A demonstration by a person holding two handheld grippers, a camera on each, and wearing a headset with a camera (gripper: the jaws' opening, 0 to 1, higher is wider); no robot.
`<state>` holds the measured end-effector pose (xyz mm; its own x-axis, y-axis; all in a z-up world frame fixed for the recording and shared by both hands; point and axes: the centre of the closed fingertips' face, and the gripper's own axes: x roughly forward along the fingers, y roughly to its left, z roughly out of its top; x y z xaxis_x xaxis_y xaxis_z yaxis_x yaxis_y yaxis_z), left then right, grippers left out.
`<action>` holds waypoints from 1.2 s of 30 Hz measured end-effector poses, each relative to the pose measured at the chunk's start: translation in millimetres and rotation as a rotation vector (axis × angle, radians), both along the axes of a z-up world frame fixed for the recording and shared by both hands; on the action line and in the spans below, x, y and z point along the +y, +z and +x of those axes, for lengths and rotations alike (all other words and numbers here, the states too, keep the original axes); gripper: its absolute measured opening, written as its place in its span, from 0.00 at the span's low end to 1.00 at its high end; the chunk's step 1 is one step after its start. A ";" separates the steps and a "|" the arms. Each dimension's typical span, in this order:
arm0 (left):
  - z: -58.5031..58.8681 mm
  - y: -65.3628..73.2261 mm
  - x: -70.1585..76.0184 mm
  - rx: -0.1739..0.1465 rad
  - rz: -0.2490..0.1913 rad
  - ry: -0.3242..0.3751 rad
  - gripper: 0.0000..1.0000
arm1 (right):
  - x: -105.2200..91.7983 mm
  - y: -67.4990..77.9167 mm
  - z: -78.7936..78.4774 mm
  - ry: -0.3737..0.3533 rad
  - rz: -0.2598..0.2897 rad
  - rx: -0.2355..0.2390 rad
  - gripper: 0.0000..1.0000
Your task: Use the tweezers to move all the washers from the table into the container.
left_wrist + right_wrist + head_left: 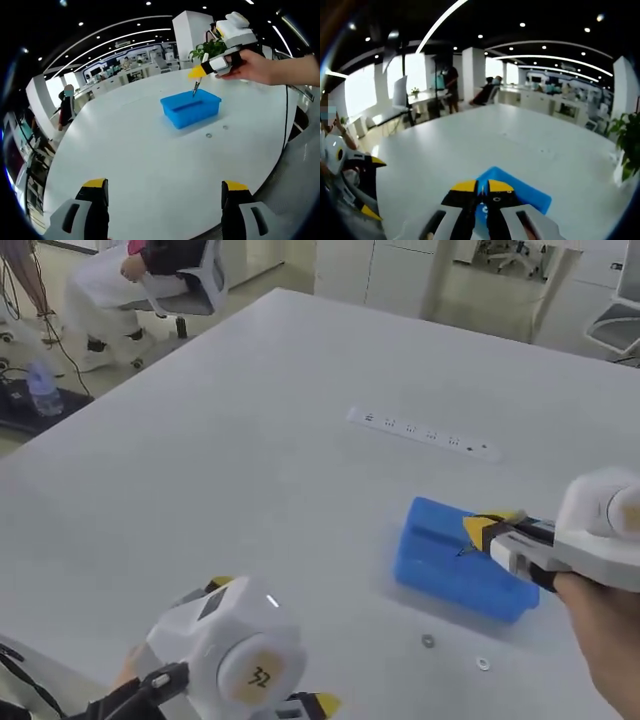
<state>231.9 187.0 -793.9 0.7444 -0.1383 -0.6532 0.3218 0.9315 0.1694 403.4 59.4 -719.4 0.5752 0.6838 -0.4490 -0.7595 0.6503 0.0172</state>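
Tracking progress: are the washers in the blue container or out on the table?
Two washers are out, lying on the table beside the container. Whether any lie inside, cannot tell.

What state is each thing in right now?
left gripper, open, empty
right gripper, shut on tweezers
tweezers, tip down over blue container
blue container, upright, open-topped
washers, two flat on table, outside blue container
power strip, flat on table

Lower left: the left gripper (270, 645) has a rounded white housing, a tan disc (260, 677) marked "32", yellow-tipped black jaws and a black cable (30, 680). Right edge: the right gripper (478, 528), white, yellow-tipped.
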 end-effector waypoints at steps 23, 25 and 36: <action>-0.6 -1.1 -2.0 0.008 0.006 -0.007 0.95 | -0.9 -38.5 -60.4 0.083 -0.039 0.098 0.03; -0.6 -1.3 -2.0 0.008 0.006 -0.007 0.95 | -1.1 -45.4 -63.2 0.083 -0.042 0.114 0.03; -0.7 -2.7 -0.7 0.013 0.008 -0.004 0.95 | 1.6 -74.5 -62.6 0.088 -0.087 0.160 0.04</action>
<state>231.2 186.3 -796.6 0.7355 -0.1360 -0.6638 0.3277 0.9288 0.1729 340.8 61.0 -793.9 0.4321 0.6829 -0.5890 -0.8053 0.5861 0.0888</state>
